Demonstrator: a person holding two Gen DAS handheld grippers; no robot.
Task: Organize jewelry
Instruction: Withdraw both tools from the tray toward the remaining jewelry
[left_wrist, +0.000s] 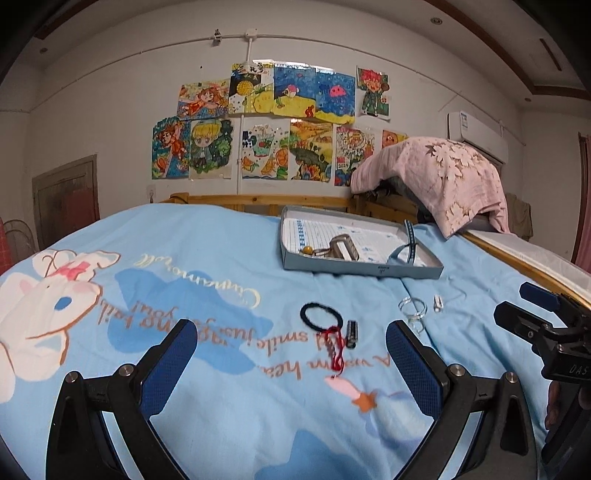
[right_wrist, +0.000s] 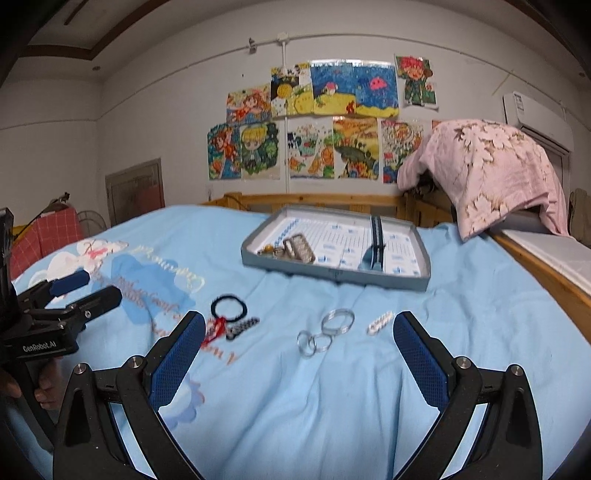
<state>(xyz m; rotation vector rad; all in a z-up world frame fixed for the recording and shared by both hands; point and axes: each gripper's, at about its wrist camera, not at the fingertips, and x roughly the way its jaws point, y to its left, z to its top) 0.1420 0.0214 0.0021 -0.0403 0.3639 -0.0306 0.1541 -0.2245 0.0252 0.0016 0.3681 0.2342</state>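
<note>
While both grippers are held spread and empty above a bed (left_wrist: 221, 258), jewelry is laid out.
Silver rings (right_wrist: 325, 330) are seen between the right gripper (right_wrist: 299, 354) fingers; a grey tray (right_wrist: 332, 275) lies beyond.

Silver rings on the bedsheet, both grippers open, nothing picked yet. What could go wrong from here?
1. The rings are thin, linked and flat on the soft sheet; the right gripper may pinch fabric or lift only one loop.
2. The black hair tie touches the red cord and dark clip; the left gripper could drag all three.
3. The tray rests on bedding and may tip when loaded.
</note>
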